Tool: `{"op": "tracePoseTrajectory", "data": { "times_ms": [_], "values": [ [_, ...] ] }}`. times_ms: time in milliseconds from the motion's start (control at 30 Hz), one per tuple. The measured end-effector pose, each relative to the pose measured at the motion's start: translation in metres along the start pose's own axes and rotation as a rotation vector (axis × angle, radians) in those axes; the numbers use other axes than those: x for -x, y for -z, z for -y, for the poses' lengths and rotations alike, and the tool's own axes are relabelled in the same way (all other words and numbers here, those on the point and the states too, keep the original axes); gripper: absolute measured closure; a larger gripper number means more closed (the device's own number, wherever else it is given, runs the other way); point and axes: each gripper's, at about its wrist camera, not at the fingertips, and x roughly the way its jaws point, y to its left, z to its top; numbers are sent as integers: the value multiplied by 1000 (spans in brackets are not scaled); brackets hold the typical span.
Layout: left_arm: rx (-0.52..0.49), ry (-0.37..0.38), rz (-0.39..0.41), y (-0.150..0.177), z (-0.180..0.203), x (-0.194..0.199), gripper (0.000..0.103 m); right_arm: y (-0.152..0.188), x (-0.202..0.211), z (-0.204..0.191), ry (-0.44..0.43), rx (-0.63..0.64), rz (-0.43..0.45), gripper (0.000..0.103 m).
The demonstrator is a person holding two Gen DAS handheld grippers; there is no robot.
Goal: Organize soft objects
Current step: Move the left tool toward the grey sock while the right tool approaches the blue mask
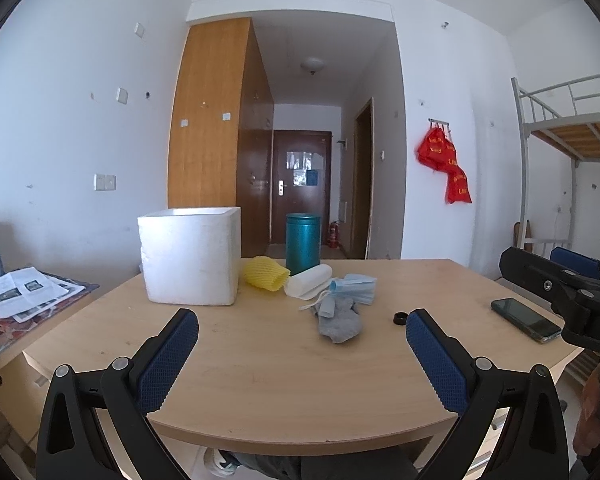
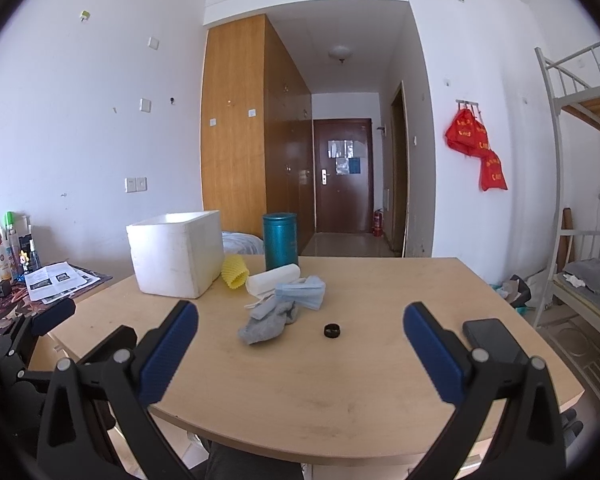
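While both the left gripper [image 1: 302,326] and right gripper [image 2: 301,320] hang spread and empty, the square white foam box [image 1: 190,255] stands far-left on the wooden table [image 1: 260,380], interior unseen; rightward lie a yellow foam net sleeve [image 1: 265,273], white foam roll [image 1: 308,281] angled toward the far edge, blue face masks [image 1: 356,287], crumpled grey sock [image 1: 339,321].

Light wood table [image 1: 260,392] with a curved near edge. Far left on it sits a white foam box [image 1: 190,255], then a yellow foam fruit net [image 1: 266,274], a teal canister [image 1: 303,243] behind, and a white roll [image 1: 308,281] lying down. Blue face masks [image 1: 356,288] and a grey sock [image 1: 339,322] sit mid-table, a small black ring [image 1: 399,318] just right of them, and a phone [image 1: 525,319] at the right edge.
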Motion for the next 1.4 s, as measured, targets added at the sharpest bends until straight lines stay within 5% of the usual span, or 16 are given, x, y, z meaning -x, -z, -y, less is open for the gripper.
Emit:
{"op": "tracePoseTrajectory", "data": {
  "times_ms": [467,1400],
  "values": [
    [13,-25,-33,-16,-5,-27,0,-9,-21,2,-24,-7,-11,0],
    [8,-26,-197,-48,-33,-131,0,-29,-123,13,-84,-65,-179,0]
  ]
}}
